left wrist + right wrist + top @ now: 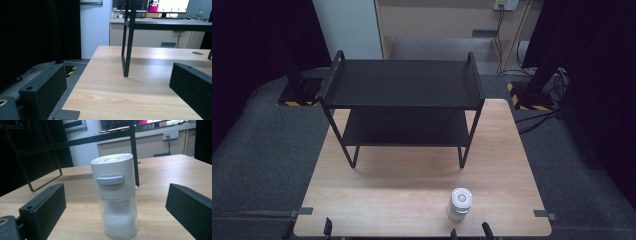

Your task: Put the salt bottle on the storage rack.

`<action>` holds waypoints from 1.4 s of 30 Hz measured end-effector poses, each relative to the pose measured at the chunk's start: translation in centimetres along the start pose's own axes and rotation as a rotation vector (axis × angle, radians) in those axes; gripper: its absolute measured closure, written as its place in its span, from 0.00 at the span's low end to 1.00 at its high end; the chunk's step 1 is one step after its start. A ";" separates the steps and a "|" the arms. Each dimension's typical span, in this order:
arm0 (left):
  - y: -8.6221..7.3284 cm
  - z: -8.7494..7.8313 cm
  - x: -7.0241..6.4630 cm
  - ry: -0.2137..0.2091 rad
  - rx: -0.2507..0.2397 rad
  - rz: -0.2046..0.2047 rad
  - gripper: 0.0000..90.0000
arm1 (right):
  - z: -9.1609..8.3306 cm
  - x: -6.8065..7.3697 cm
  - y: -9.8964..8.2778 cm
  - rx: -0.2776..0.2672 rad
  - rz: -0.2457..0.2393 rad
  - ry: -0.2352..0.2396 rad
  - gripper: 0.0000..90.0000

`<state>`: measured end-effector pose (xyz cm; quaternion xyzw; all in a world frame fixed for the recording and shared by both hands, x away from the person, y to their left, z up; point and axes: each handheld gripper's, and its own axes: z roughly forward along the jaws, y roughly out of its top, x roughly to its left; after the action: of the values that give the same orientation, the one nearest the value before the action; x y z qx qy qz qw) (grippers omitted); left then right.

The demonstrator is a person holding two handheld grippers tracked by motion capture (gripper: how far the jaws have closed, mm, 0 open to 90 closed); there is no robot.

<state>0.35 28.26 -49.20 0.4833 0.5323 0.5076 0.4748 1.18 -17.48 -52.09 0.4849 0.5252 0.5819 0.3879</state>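
A small shaker jar (114,195) stands upright on the wooden table (412,185), near its front edge and right of the middle, well in front of the black two-tier rack (402,100). Its lower half is clear glass or plastic, filled about to the shoulder with fine white grains; its upper half is a white cylindrical cap with a flat round top showing a ringed centre, and a grey oblong button sits on the side that faces the right gripper view. Seen from above, the jar (459,203) shows as a white disc with a darker ring. The right gripper (115,220) has its two black jaws spread wide to either side of the jar, neither pad touching it. The left gripper (112,100) also holds its jaws wide apart, with bare tabletop between them, near the rack's front left leg (127,50).
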 end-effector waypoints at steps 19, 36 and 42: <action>0.1 -0.1 0.2 -0.021 0.012 -0.015 0.00 | 0.3 1.5 -0.8 -0.003 -0.033 -0.019 0.03; 0.2 0.2 0.0 -0.041 0.018 -0.013 0.00 | 3.6 3.3 -1.5 -0.017 -0.072 -0.077 0.03; 0.2 0.3 0.1 -0.040 0.016 -0.014 0.00 | 5.3 3.7 -1.6 -0.016 -0.074 -0.093 0.03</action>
<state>0.62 28.36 -49.01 0.4933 0.5303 0.4901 0.4849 5.36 -12.44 -53.24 0.4883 0.5196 0.5483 0.4370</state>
